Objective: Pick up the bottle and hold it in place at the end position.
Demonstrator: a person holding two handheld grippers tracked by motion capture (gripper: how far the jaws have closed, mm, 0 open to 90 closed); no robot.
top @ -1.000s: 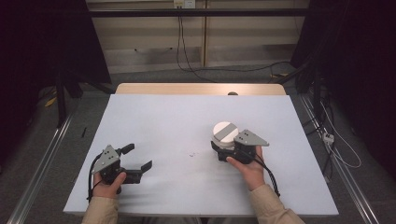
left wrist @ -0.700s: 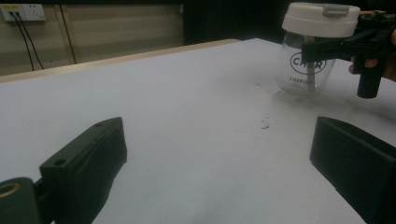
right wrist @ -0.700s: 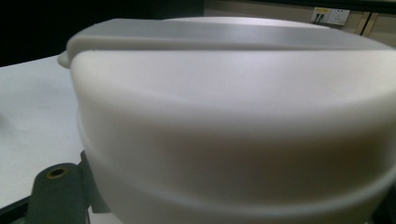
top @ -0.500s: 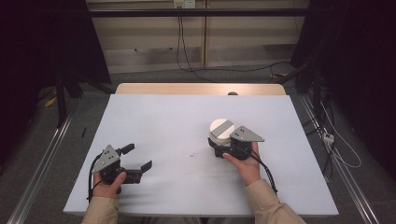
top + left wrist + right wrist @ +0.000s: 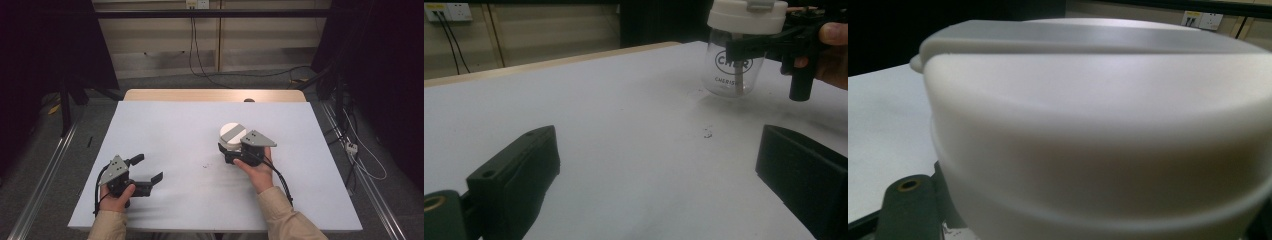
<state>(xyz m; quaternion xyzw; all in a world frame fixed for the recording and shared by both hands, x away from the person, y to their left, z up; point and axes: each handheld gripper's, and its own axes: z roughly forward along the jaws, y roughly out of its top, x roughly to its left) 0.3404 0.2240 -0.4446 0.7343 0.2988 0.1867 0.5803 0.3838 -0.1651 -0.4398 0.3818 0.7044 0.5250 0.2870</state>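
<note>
A clear glass jar (image 5: 734,70) with a black printed logo and a white lid (image 5: 233,133) stands right of the table's middle. My right gripper (image 5: 230,147) is shut on it just under the lid, one black jaw crossing the glass in the left gripper view. The lid (image 5: 1098,125) looms very close in the right gripper view. I cannot tell whether the jar's base touches the table. My left gripper (image 5: 146,169) rests near the front left of the white tabletop (image 5: 170,125); its jaws stand wide apart with nothing between them. It (image 5: 654,170) points toward the jar.
A small dark speck (image 5: 707,133) lies on the tabletop between the two grippers. A wooden strip (image 5: 210,95) borders the far edge. Cables (image 5: 350,145) and metal rails (image 5: 45,170) run along the floor on both sides.
My right gripper has carried the jar a little to the left and slightly farther away. The left gripper has stayed where it was.
</note>
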